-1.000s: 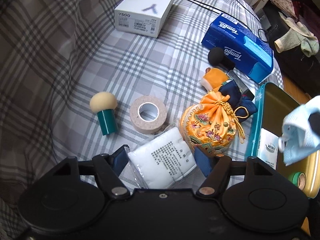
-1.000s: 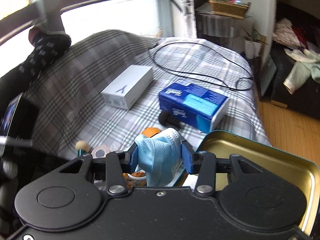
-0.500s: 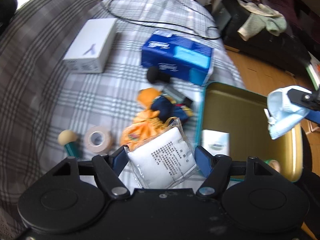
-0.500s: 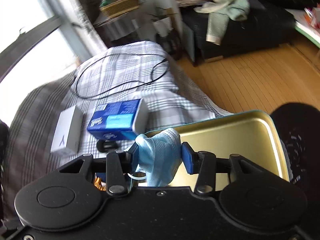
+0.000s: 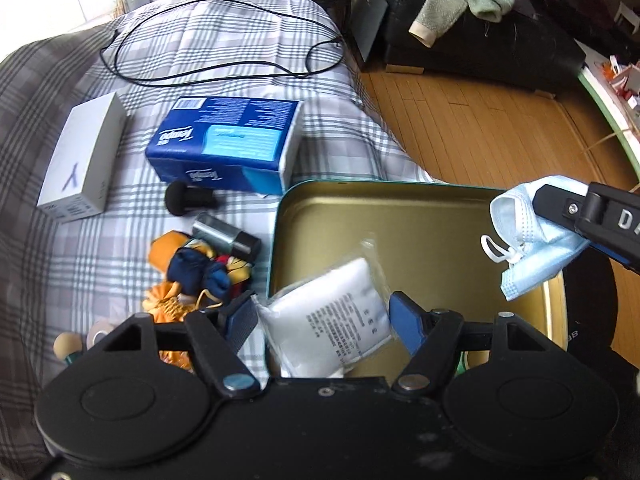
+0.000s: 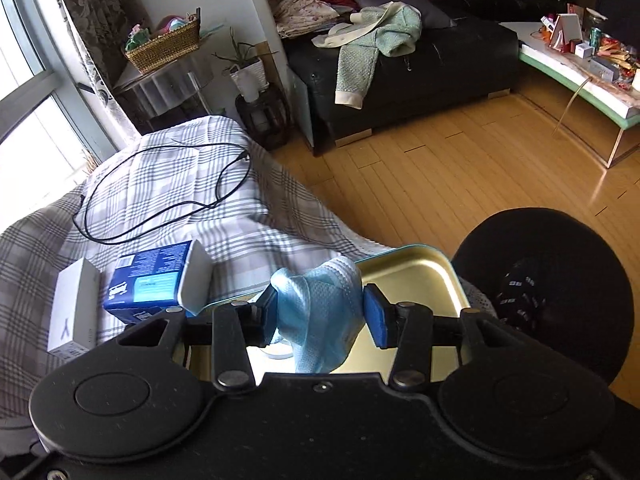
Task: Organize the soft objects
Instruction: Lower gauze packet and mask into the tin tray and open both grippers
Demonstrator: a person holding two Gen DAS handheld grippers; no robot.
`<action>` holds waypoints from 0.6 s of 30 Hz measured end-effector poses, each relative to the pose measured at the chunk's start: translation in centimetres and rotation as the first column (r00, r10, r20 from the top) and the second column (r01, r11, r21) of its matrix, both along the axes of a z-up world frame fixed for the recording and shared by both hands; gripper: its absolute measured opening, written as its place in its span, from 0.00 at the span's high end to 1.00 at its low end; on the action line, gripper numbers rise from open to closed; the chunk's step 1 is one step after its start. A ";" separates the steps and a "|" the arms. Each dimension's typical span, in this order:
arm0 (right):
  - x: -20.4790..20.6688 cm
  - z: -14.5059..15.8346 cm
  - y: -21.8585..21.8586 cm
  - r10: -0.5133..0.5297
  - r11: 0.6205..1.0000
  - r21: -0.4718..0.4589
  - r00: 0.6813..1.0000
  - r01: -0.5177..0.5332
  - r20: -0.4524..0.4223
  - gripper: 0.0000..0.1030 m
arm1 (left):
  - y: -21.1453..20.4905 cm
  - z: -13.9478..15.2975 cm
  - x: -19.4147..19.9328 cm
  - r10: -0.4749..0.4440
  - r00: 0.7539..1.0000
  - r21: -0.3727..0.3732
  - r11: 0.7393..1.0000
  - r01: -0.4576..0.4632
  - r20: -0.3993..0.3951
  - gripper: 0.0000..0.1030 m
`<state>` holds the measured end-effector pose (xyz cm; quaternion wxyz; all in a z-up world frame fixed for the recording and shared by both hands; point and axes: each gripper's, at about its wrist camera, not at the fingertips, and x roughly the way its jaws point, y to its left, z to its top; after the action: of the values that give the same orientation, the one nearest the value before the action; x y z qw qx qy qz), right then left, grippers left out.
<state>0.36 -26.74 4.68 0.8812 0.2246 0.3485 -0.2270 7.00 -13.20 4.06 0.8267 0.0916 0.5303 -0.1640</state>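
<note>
Tongs on both sides grip soft items above the tin (image 5: 276, 240): left tongs (image 5: 324, 320) clamp the white pouch (image 5: 332, 320) over its near edge, right tongs (image 6: 320, 316) pinch the blue mask (image 6: 320, 312) over its far corner.

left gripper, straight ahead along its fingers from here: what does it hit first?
Most likely the gold floor of the teal tin. The left gripper holds the white packet over the tin's near end, pointing across its open inside. Depth is unclear, so it may reach the far wall first.
</note>
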 end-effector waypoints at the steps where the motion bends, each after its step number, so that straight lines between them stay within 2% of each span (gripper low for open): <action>1: -0.1 0.0 -0.1 -0.003 1.000 -0.010 1.000 0.003 -0.002 0.54 | -0.5 -0.3 0.2 -0.002 1.000 0.010 1.000 0.002 0.001 0.34; 4: -0.3 0.2 -0.3 -0.014 0.999 -0.037 1.000 0.014 0.001 0.52 | -1.7 -1.1 0.9 0.004 1.000 0.021 1.000 -0.003 -0.014 0.33; 7: -0.3 0.3 -0.3 -0.009 0.999 -0.047 1.000 0.009 0.001 0.51 | -2.3 -1.6 1.4 0.013 0.999 0.011 1.000 -0.012 -0.039 0.29; 9: -0.5 0.4 -0.4 -0.004 0.999 -0.043 1.000 0.005 0.011 0.45 | -2.6 -1.7 1.4 0.008 0.999 0.014 1.000 -0.007 -0.034 0.26; 11: -0.6 0.5 -0.3 -0.001 0.999 -0.046 1.000 0.001 0.013 0.45 | -2.7 -1.6 1.0 -0.002 1.000 0.021 1.000 0.002 -0.019 0.20; 14: -0.6 0.5 -0.3 -0.005 0.999 -0.054 1.000 0.005 0.014 0.44 | -2.5 -1.4 0.6 -0.012 1.000 0.026 1.000 0.012 -0.009 0.18; 17: -0.6 0.6 -0.3 -0.013 0.998 -0.065 1.000 0.014 0.021 0.35 | -2.3 -1.3 0.5 -0.009 1.000 0.025 1.000 0.009 -0.008 0.17; 18: -0.7 0.6 -0.3 -0.014 0.997 -0.069 1.000 0.016 0.023 0.35 | -2.3 -1.2 0.5 -0.006 1.000 0.026 1.000 0.006 -0.007 0.16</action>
<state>-0.31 -27.06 5.33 0.8906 0.1991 0.3287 -0.2431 7.53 -15.50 2.86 0.8230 0.1033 0.5351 -0.1602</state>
